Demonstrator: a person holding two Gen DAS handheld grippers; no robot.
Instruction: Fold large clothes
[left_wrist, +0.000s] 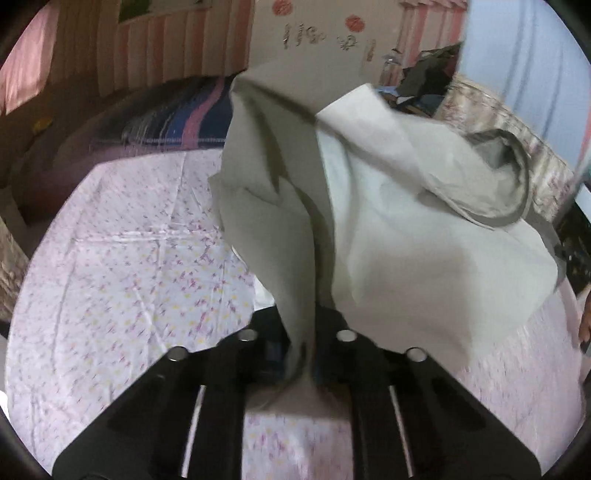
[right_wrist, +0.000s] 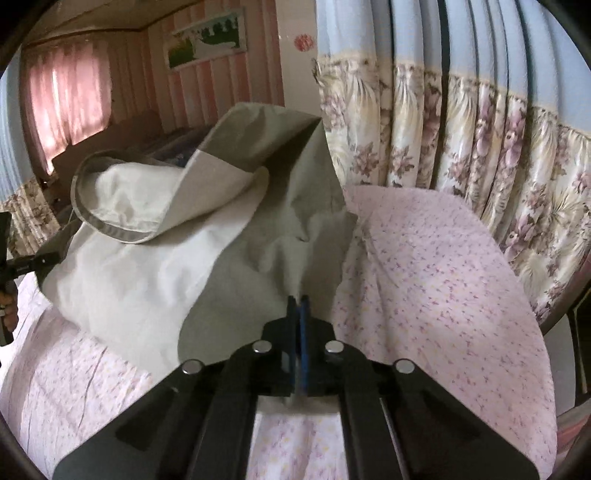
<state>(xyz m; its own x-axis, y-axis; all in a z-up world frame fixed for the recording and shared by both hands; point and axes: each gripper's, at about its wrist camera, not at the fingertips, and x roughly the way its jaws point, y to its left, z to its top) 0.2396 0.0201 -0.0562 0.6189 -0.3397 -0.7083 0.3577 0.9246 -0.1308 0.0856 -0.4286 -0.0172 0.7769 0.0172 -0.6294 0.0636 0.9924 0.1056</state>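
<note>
We could read no writing, the red wall stickers (left_wrist: 354, 24) being blurred; the pale grey-green cotton shirt (left_wrist: 388, 221) with its grey-banded collar hung crumpled over the pink floral bedsheet (left_wrist: 129, 258); our left gripper (left_wrist: 301, 354) and right gripper (right_wrist: 299, 306) each pinched its cloth.

Left black two-finger gripper (left_wrist: 301, 354): jaws clamped on pale grey-white cotton garment (left_wrist: 388, 229), angled downward. Right black two-finger gripper (right_wrist: 299, 306): likewise clamped on it.
</note>
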